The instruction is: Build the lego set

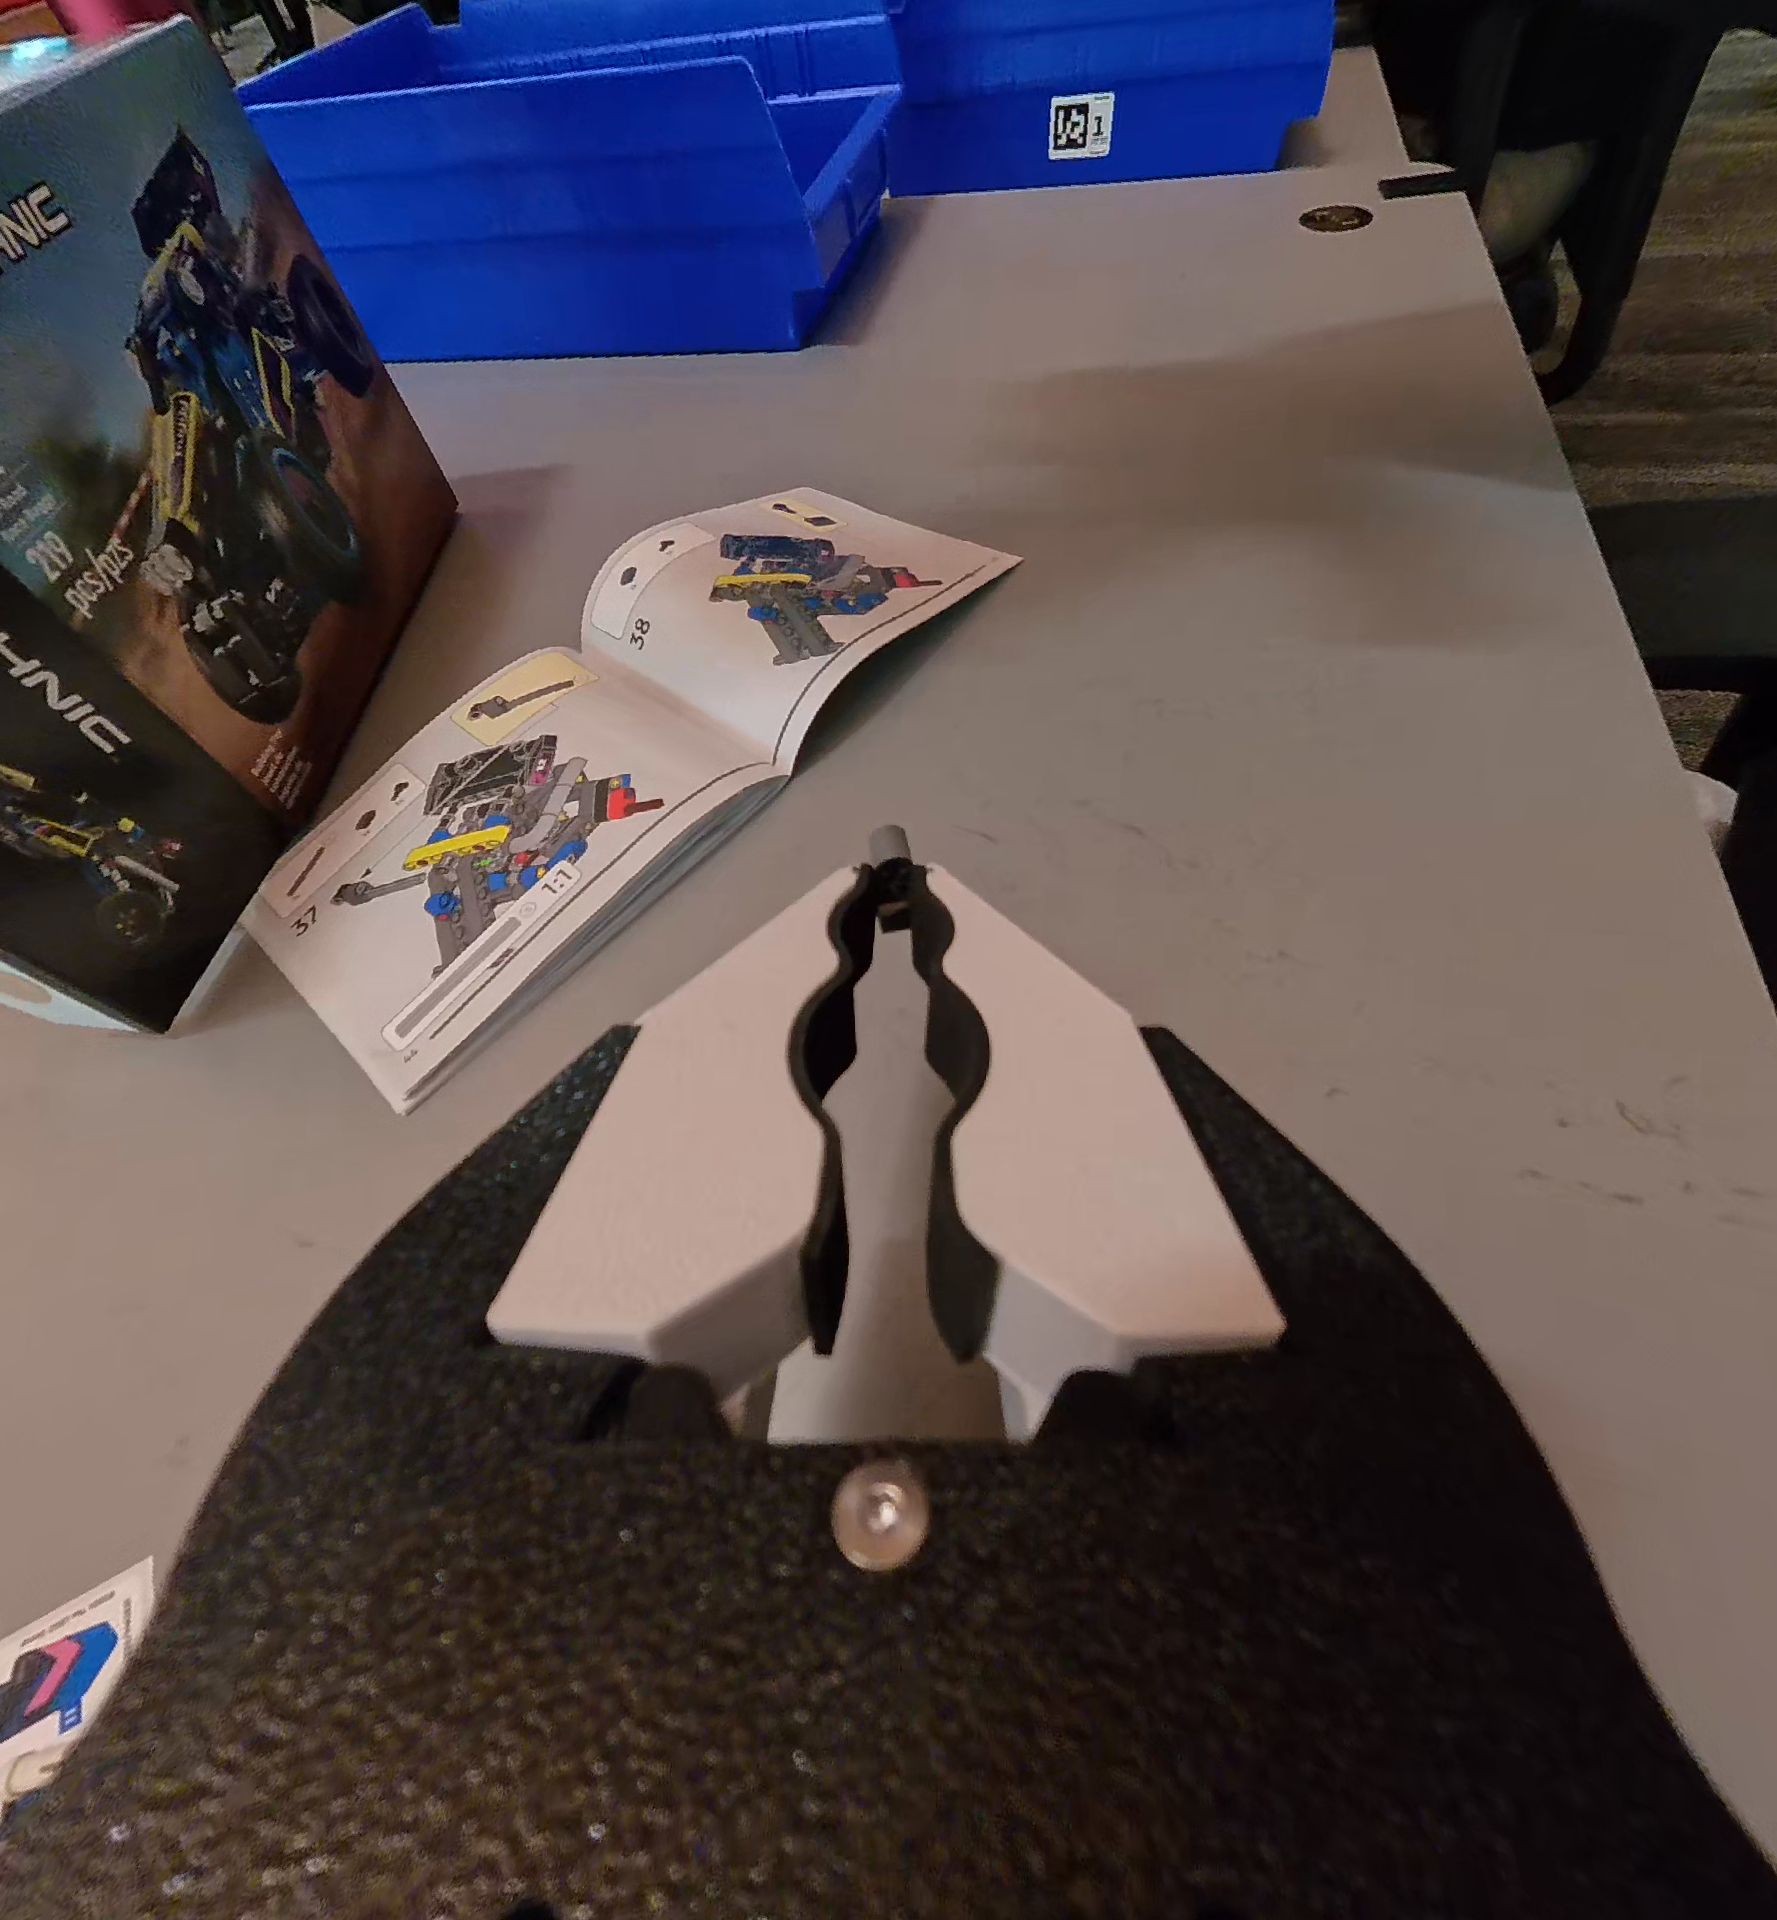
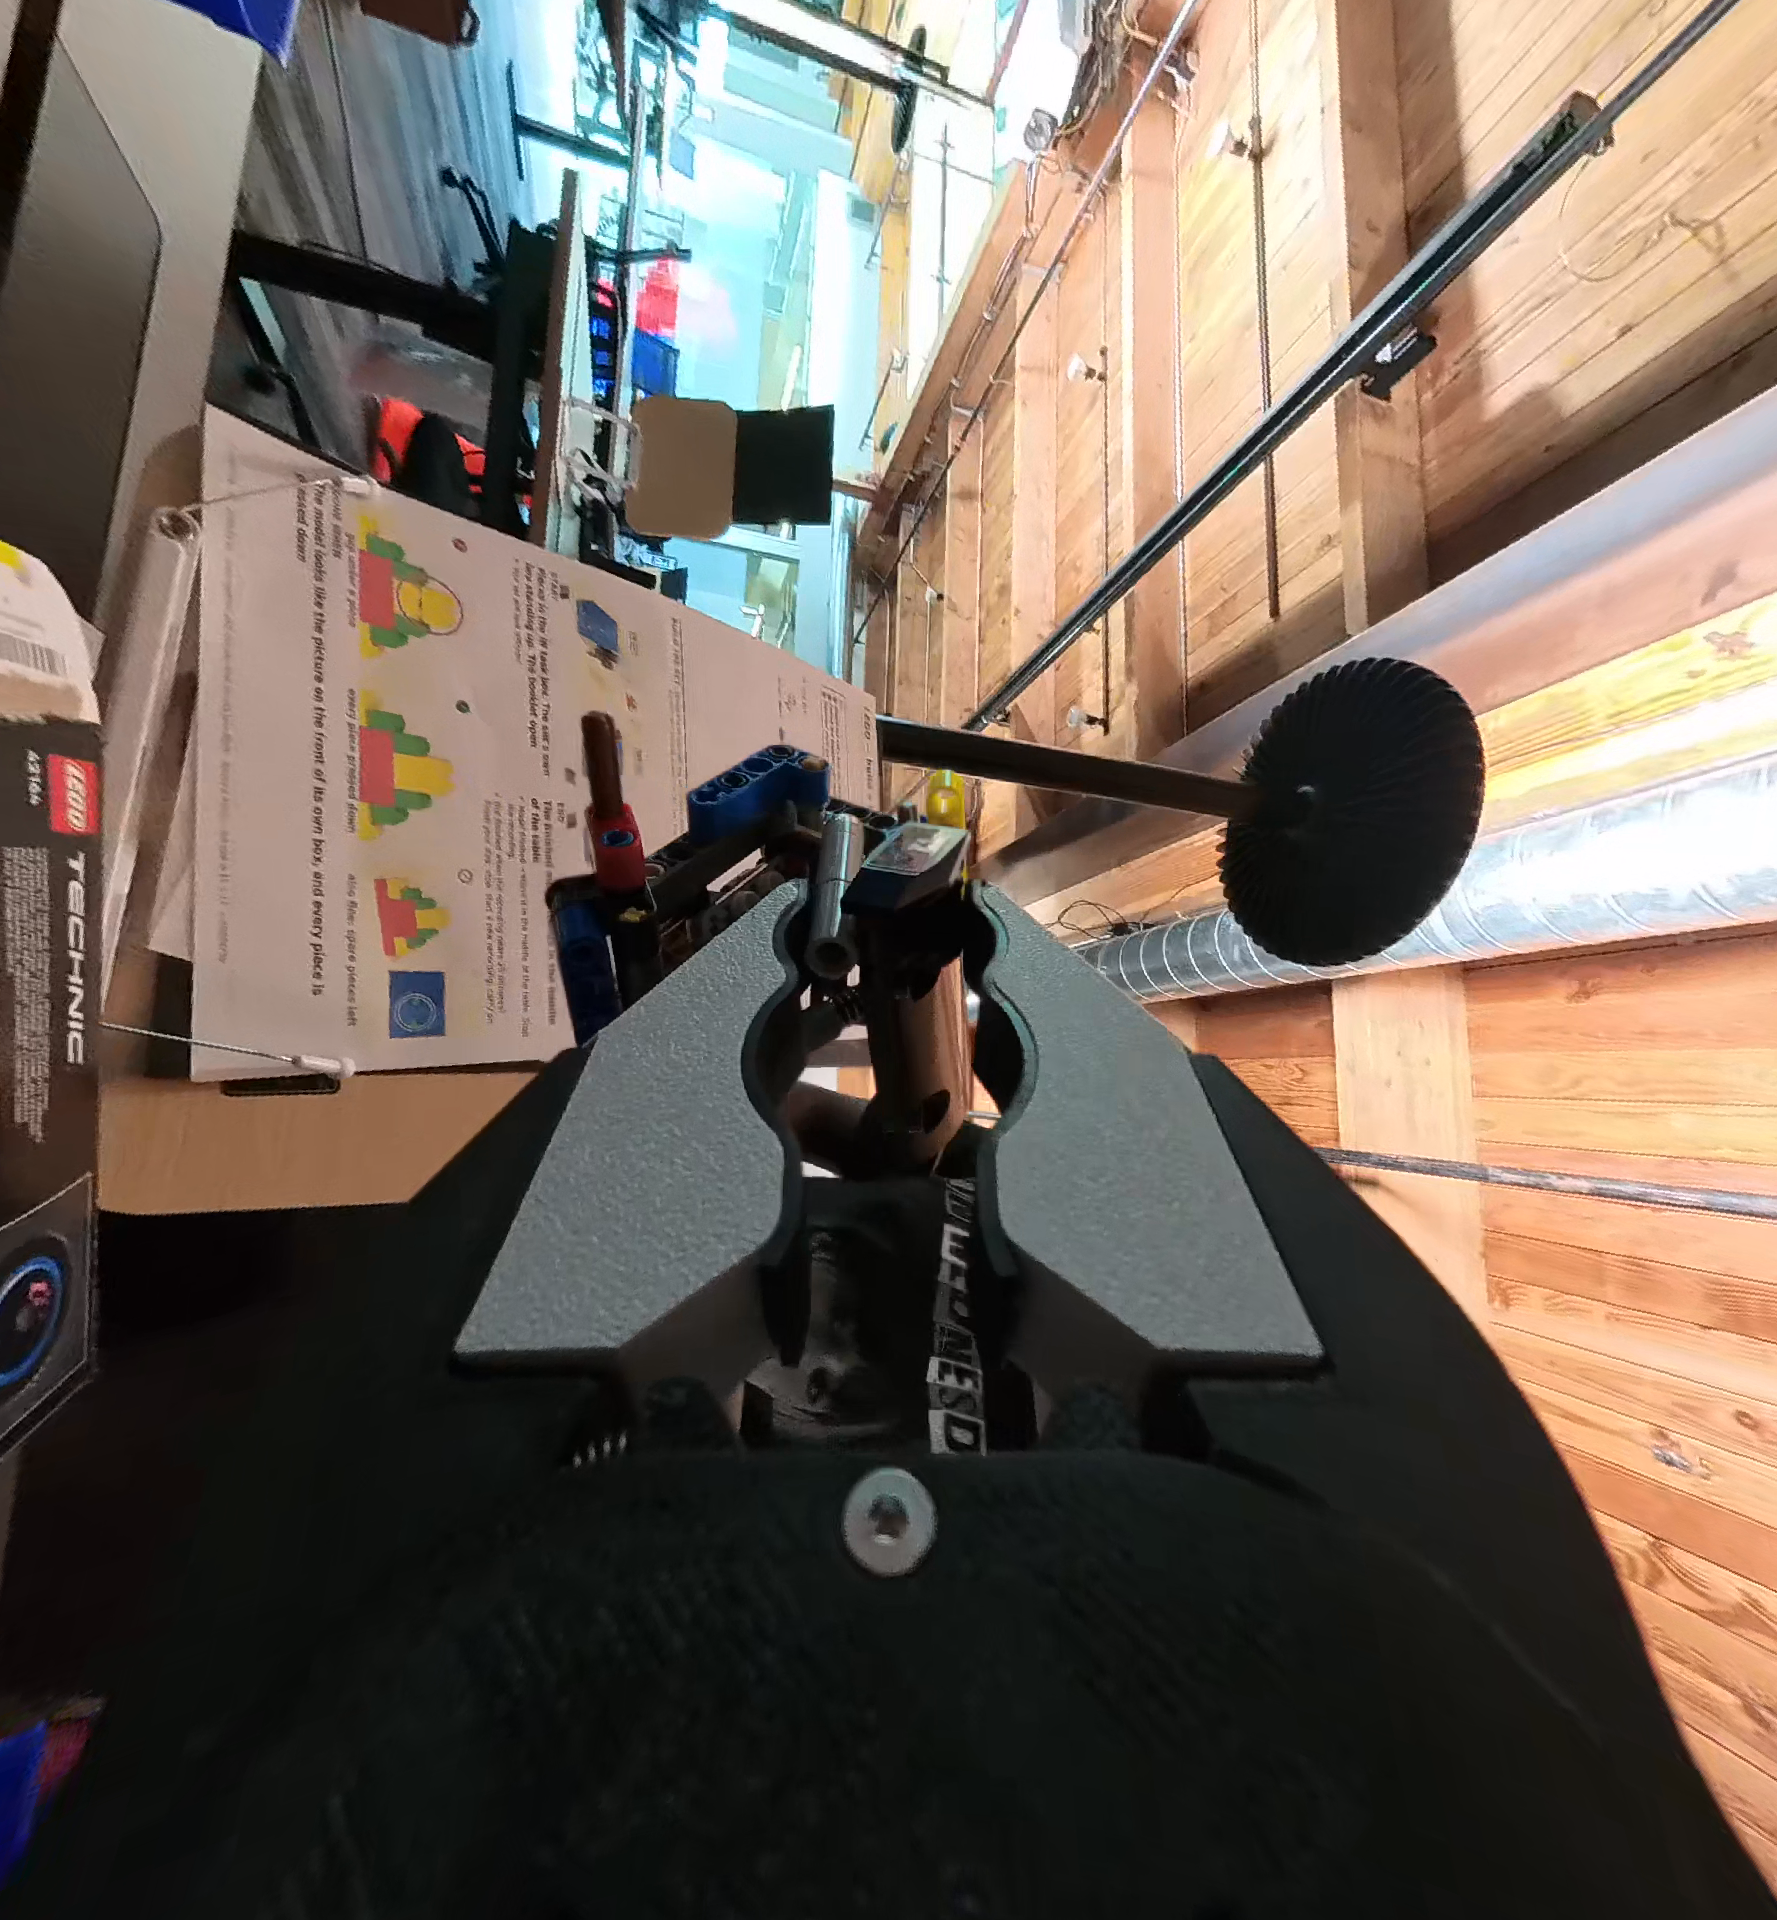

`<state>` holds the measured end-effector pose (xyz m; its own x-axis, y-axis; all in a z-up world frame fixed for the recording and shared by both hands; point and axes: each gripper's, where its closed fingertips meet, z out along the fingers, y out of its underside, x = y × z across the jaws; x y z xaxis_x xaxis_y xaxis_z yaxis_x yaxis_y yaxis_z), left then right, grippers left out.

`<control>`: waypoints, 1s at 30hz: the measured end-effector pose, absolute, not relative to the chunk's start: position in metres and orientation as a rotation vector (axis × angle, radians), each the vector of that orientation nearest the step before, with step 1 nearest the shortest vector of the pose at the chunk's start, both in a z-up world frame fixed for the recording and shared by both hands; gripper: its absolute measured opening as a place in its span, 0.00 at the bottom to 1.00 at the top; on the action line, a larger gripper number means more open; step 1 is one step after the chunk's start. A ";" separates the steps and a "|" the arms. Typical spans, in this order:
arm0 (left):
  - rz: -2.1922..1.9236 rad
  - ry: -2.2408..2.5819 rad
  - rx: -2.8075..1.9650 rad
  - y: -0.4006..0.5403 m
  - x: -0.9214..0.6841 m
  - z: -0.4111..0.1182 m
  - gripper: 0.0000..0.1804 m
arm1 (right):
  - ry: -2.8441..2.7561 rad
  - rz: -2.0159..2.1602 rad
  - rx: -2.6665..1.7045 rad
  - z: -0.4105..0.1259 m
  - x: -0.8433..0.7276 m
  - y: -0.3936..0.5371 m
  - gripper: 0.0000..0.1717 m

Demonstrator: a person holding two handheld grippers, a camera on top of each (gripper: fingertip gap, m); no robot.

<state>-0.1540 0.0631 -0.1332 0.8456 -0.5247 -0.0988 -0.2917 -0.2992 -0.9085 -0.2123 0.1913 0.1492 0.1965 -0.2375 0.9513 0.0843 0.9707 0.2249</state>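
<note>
In the left wrist view my left gripper hovers over the grey table, just right of an open instruction booklet. Its white fingers are shut on a small pin whose light grey end sticks out past the tips, with a black part between them. In the right wrist view my right gripper is tilted up and sideways. Its dark grey fingers are shut on a toy-brick assembly with a blue beam, a red connector, a grey tube and a dark tile.
A toy set box stands left of the booklet, with blue bins behind. A sticker sheet lies at the lower left. The right wrist view shows a printed poster, another box, wooden boards and a black ribbed disc on a rod.
</note>
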 end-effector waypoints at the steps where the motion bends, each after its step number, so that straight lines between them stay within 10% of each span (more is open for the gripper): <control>1: -0.260 0.609 -1.904 0.063 -0.154 -0.133 0.02 | -1.358 -0.224 0.136 0.149 -0.212 0.191 0.14; 30: -0.259 0.612 -1.906 0.063 -0.153 -0.134 0.02 | -1.410 -0.163 0.116 0.137 -0.206 0.193 0.14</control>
<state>-0.1533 0.0629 -0.1342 0.8446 -0.5260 -0.0998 -0.2948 -0.3012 -0.9069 -0.2056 0.1927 0.1368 0.1514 -0.1821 0.9716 0.0443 0.9831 0.1774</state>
